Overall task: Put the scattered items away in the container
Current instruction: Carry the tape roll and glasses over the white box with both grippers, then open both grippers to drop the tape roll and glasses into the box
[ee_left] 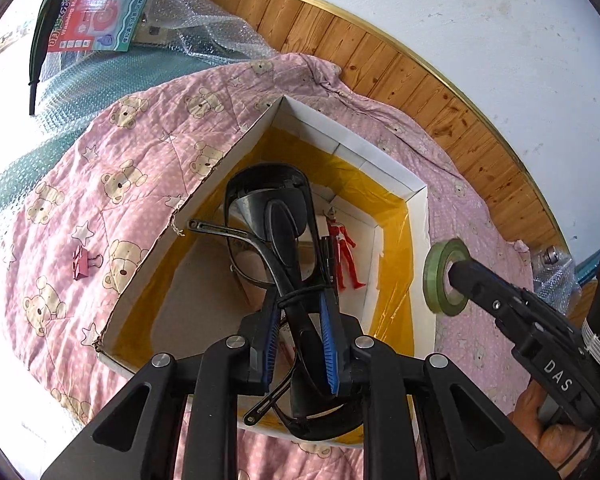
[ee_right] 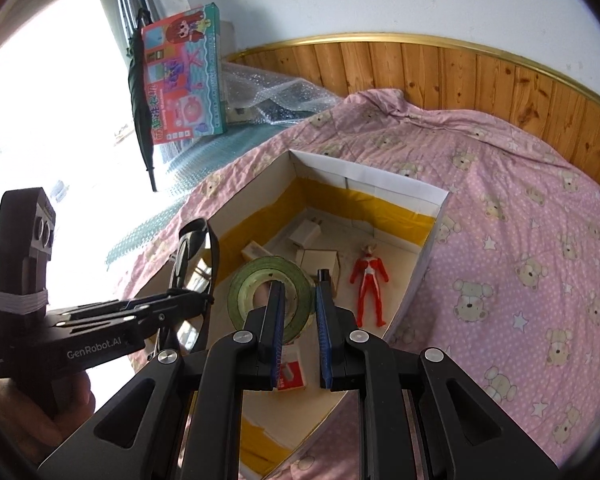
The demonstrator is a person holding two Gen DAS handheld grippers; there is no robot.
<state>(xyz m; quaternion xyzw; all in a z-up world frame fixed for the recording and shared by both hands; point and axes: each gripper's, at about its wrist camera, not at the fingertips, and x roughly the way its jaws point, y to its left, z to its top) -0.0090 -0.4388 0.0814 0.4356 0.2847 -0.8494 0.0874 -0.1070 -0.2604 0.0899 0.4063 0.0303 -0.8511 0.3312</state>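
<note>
A white cardboard box lined with yellow tape lies on a pink bear-print quilt. Inside are a red toy figure, a white charger and small cartons. My left gripper is shut on folded black sunglasses, held above the box's inside. My right gripper is shut on a green tape roll, one finger through its hole, over the box. From the left wrist view the tape roll hangs by the box's right wall. A pink binder clip lies on the quilt, left of the box.
A colourful toy carton, bubble wrap and a black folded umbrella sit at the far left by a bright window. Wood panelling runs behind the bed. The quilt spreads to the right of the box.
</note>
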